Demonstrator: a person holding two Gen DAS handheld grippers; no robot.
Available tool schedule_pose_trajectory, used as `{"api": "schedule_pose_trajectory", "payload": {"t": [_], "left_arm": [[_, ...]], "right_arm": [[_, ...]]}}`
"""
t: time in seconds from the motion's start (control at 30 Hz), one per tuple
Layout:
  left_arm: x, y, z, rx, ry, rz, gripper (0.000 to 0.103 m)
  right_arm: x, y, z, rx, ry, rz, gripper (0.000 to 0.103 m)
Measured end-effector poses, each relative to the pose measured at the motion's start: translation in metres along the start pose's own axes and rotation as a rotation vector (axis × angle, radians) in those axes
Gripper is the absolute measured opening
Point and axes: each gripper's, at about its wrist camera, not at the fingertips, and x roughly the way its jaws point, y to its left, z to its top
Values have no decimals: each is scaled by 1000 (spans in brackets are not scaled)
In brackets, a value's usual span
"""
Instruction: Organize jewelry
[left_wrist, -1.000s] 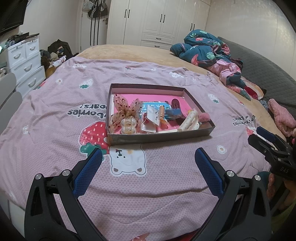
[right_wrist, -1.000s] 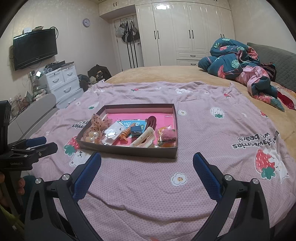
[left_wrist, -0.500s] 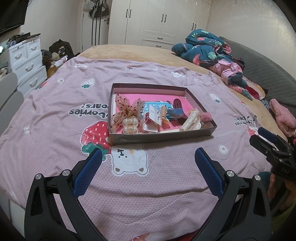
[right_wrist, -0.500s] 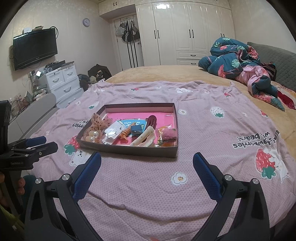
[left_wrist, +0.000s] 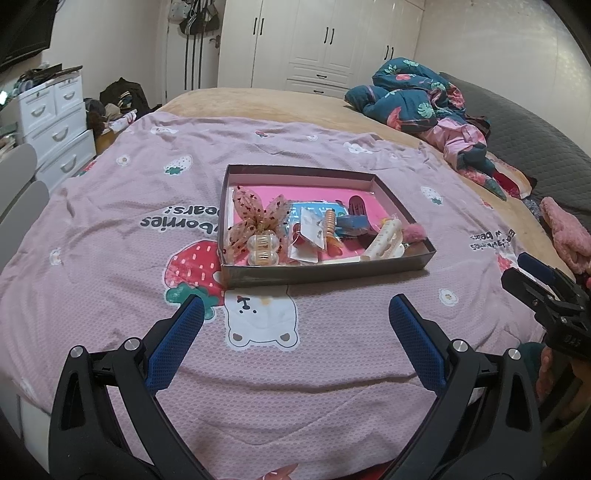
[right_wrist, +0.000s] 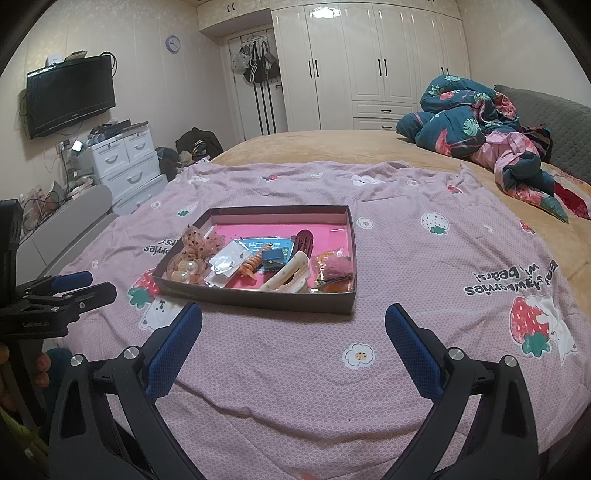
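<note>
The left gripper (left_wrist: 295, 314) and the right gripper (right_wrist: 293, 321) are held level and side by side, each with blue-padded fingers (left_wrist: 177, 339) spread wide and nothing gripped.

A tray (left_wrist: 325, 275) lies on the bedspread (left_wrist: 129, 236) — hair clips (left_wrist: 384, 242) inside, crumpled quilt (left_wrist: 417, 96) behind.

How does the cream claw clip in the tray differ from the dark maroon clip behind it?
The cream claw clip is pale, bulkier and lies near the tray's front wall; the dark maroon clip is dark, slimmer and sits farther back on the pink lining. The cream one looks curved, the maroon one flatter with slots. Both lie loose in the tray, untouched by either gripper.
</note>
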Motion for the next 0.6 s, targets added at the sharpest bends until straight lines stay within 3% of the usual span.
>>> {"api": "schedule_pose_trajectory", "payload": {"t": [0.37, 0.6], "left_arm": [[3, 6, -2, -8, 9, 22, 94], [9, 20, -4, -68, 46, 73, 94]], "right_arm": [[1, 2, -3, -5, 1, -5, 99], [6, -4, -2, 44, 19, 1, 99]]}}
